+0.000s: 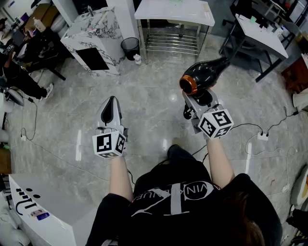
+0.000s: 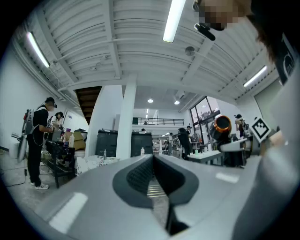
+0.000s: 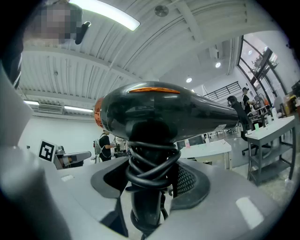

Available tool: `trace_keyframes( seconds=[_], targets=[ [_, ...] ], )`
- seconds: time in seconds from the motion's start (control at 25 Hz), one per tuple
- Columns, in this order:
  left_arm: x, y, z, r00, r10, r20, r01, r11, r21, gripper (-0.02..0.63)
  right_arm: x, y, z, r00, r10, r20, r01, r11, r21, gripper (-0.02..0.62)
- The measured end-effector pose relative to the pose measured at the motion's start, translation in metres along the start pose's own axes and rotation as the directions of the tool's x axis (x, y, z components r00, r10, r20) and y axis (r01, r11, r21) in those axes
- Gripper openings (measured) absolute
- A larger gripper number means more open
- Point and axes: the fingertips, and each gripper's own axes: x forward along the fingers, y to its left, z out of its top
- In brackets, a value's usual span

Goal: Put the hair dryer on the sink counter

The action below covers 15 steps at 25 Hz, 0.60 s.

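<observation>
Jaws of right gripper (image 3: 151,180) clamp glossy black, orange-ringed hair dryer (image 3: 161,110); left gripper (image 2: 153,164) closed, empty.

glossy black hair dryer (image 1: 204,77), orange ring at its eight o'clock end, black cord (image 3: 152,164). left gripper (image 1: 111,103) and right gripper (image 1: 198,98) pale grey; marker cubes (image 1: 109,144) white with black squares. white, grey-veined counter (image 1: 108,29) at eleven o'clock.

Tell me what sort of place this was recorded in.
Probably a large open lab or workshop, not a home. A marble-patterned counter unit stands free on a polished floor near a white work table, a power strip lies on that floor, and another person stands in the background.
</observation>
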Motion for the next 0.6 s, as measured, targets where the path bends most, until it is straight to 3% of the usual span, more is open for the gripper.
trace_keyframes(
  seconds=[0.36,0.6],
  targets=[
    [-0.001,0.007,-0.009,1.000,-0.005,-0.006,0.005,1.000,-0.007,0.000,0.003,-0.005,-0.003,1.000,-0.026,0.017,0.025,1.000,0.003,0.259],
    [0.029,0.008,-0.019,1.000,-0.017,-0.016,0.017,1.000,-0.009,0.000,0.017,-0.028,-0.004,0.999,-0.032,0.023,0.032,0.999,0.004,0.259]
  ],
)
